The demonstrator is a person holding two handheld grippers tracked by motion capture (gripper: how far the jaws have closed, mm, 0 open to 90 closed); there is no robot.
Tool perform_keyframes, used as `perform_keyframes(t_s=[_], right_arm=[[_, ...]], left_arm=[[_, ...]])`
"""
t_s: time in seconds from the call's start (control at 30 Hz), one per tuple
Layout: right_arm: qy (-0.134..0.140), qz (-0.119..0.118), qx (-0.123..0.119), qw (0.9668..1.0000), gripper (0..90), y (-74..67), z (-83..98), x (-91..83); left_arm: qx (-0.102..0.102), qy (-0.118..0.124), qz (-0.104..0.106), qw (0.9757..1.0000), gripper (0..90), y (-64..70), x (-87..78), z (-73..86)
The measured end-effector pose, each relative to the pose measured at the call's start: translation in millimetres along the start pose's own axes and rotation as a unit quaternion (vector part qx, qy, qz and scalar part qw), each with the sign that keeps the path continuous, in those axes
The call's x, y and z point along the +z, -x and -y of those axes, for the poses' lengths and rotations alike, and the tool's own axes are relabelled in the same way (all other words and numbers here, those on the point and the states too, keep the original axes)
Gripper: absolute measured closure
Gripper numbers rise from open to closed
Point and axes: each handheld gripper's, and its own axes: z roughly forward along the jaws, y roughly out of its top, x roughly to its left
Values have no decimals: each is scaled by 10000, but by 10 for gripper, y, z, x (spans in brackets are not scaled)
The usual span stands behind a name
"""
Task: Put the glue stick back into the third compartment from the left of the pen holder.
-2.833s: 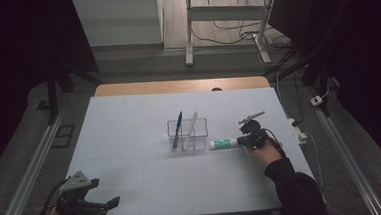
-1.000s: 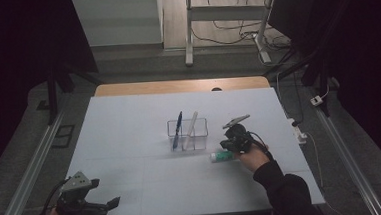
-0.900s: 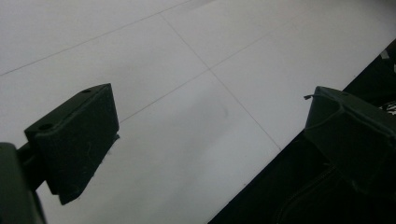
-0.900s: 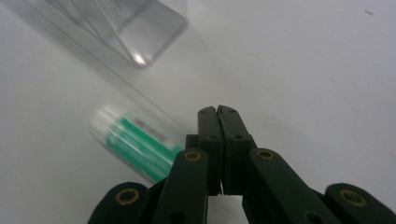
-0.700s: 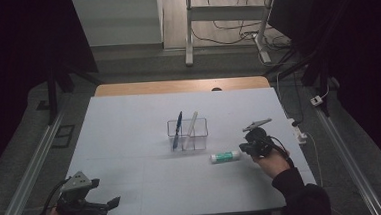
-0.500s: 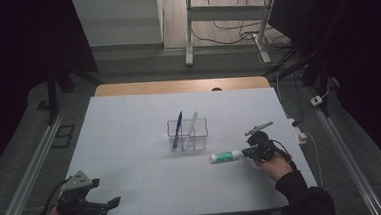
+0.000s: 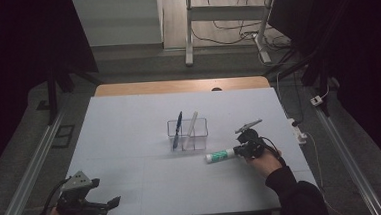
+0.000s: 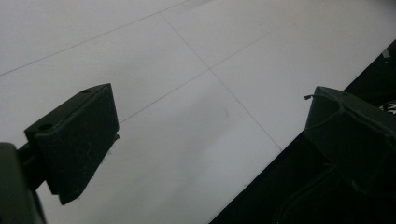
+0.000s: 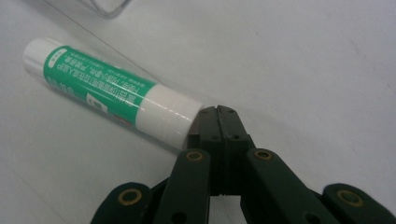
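The right gripper [image 9: 218,112] is seen fully closed, tips touching the glue stick [image 9: 109,93]; the clear holder [image 9: 105,7] is cropped.

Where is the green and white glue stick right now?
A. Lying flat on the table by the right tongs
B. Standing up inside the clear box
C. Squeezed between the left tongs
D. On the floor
A: the glue stick lies flat on the white table, with the shut right tongs at its white end, outside the clear box.
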Motion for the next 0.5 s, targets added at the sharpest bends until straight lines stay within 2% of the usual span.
perform_keyframes(t_s=[0.5], right_arm=[[198, -163, -218, 9994, 896, -181, -254, 148]], left_arm=[[0, 19, 15, 10000, 30, -1, -4, 4]])
